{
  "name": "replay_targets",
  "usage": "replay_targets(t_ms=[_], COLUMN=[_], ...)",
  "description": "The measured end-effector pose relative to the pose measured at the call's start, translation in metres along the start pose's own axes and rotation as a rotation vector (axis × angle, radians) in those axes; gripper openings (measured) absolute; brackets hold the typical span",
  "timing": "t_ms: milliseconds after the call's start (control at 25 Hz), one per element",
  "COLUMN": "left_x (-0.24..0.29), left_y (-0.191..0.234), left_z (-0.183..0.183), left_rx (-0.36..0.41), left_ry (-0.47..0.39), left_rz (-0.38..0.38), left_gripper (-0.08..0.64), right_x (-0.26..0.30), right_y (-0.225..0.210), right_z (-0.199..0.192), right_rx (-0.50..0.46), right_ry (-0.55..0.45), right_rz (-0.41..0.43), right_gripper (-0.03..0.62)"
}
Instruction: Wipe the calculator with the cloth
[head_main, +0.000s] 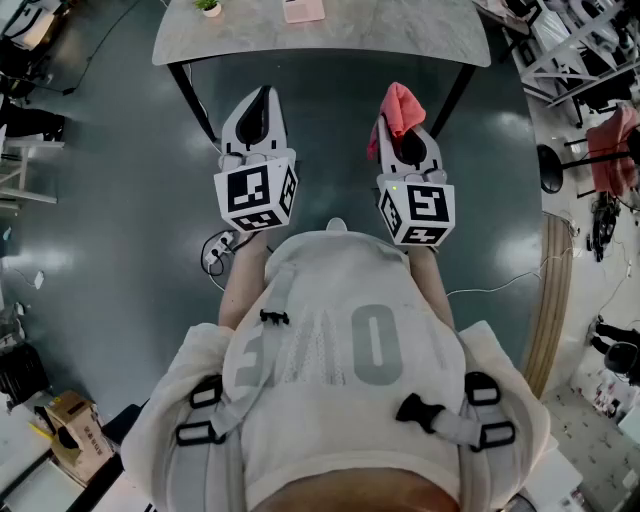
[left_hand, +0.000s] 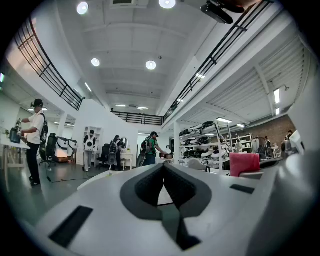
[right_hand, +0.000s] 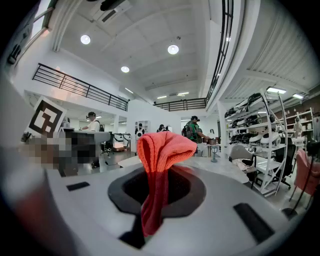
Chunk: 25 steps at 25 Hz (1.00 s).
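A pink calculator (head_main: 303, 10) lies on the grey table (head_main: 400, 35) at the top of the head view, well ahead of both grippers. My right gripper (head_main: 403, 132) is held level in front of my body, shut on a red cloth (head_main: 400, 105) that sticks up out of its jaws. In the right gripper view the cloth (right_hand: 162, 147) rises from the closed jaws of the right gripper (right_hand: 159, 172) and flops over. My left gripper (head_main: 264, 93) hovers beside it, shut with nothing in it. In its own view the left gripper (left_hand: 164, 167) has its jaws together, with the cloth (left_hand: 244, 164) off to the right.
A small potted plant (head_main: 208, 6) stands on the table's left part. The table's black legs (head_main: 195, 100) reach down to the dark floor. A power strip with cables (head_main: 222, 250) lies by my feet. Several people (left_hand: 150, 147) and shelving (right_hand: 255, 130) stand far off.
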<state>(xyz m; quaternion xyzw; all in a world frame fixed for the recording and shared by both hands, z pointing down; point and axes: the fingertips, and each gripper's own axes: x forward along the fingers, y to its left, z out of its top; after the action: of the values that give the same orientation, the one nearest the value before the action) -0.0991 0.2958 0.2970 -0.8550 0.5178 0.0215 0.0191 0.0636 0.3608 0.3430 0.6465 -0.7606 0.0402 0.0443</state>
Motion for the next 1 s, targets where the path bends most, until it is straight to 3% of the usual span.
replay_targets(t_ms=[1000], left_x=[0.016], left_y=[-0.003], left_z=[-0.01], left_rx=[-0.023], left_ry=[0.035], left_rz=[0.019], left_gripper=[0.02], right_x=[0.01], right_y=[-0.024], right_z=[-0.012], right_rx=[0.061], right_ry=[0.02], right_rz=[-0.006], right_gripper=[0.054])
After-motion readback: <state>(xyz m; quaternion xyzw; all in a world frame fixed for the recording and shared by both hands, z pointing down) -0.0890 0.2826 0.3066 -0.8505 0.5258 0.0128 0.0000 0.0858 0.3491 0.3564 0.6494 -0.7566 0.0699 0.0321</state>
